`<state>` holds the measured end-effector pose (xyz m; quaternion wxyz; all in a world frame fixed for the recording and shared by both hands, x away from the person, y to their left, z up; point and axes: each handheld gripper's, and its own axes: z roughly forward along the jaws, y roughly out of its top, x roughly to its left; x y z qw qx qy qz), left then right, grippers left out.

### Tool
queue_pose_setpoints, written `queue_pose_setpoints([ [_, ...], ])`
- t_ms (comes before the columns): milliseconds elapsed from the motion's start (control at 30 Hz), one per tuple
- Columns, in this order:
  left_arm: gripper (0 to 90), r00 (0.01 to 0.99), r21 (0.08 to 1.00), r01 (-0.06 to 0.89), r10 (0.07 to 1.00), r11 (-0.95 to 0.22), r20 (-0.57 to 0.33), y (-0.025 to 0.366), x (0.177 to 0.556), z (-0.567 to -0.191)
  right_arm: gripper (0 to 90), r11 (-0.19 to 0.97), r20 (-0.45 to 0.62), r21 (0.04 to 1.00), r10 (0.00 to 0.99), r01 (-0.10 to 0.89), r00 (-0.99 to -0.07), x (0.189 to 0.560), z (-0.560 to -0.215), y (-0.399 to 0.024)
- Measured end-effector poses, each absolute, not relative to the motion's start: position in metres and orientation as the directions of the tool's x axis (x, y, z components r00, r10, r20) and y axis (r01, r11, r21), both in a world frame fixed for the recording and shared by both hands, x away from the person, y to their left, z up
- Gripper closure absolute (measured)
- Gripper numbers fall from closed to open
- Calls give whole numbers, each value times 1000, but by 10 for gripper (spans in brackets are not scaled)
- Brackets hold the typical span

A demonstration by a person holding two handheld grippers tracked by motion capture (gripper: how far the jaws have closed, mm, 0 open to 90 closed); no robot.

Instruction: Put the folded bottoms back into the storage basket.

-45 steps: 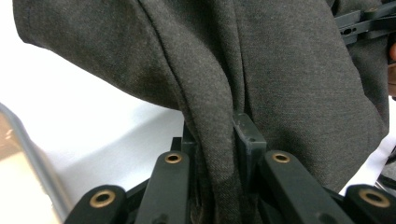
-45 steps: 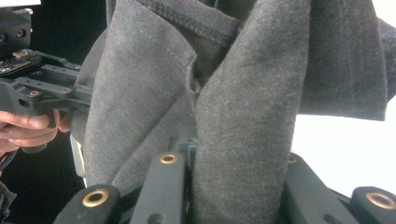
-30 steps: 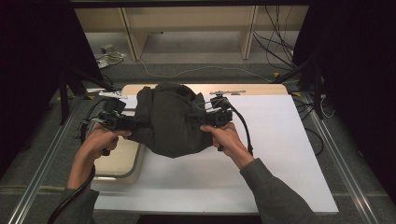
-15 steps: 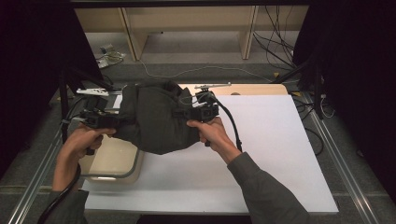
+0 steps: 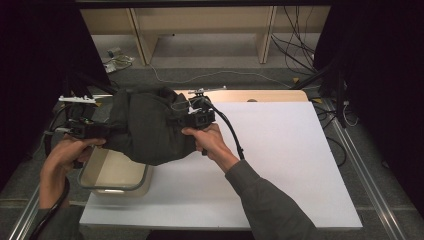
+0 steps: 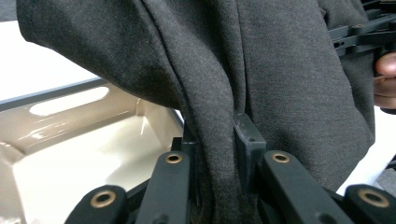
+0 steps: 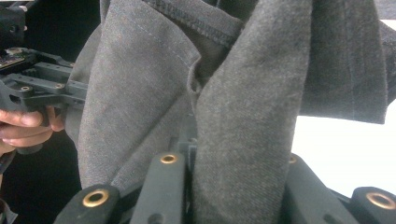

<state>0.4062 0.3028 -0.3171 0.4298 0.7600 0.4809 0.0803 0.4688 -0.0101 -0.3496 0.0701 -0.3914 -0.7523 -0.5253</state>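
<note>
Item: dark grey garment [image 5: 147,125], a thick woven cloth, bunched and folded, carried in the air between two hand-held tools. It hangs above the left part of the white surface [image 5: 280,160], with its lower fold over the near rim of a beige tub [image 5: 116,181]; whether cloth and tub touch cannot be told from the high view.

Left tool [image 5: 92,130]: held in the person's left hand [image 5: 67,155] at the garment's left edge. In the left gripper view its jaws are clamped on a vertical pleat of the cloth, which runs down between the pads. The tub's pale interior lies beneath and to the left in that view.

Right tool [image 5: 192,118]: held in the person's right hand [image 5: 207,142] at the garment's right edge, a black cable trailing from it across the surface. In the right gripper view its jaws are closed on a thick fold of the cloth, a stitched hem showing near the top; the other tool and the fingers holding it appear at that view's left edge.

Tub: rectangular, grey-rimmed, standing at the surface's near left corner, partly overhung by the garment.

Surroundings: a wooden board [image 5: 265,95] at the surface's far edge, grey carpeted floor [image 5: 210,75] beyond, loose cables [image 5: 295,55] on the floor at the far right.
</note>
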Motion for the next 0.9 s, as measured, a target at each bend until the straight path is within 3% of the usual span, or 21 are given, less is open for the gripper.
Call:
queue_pose_setpoints([
  [900, 778, 454, 726, 680, 837, -104, -306, 346, 398, -320, 756, 151, 522, 732, 502, 665, -689, 467, -351, 34],
])
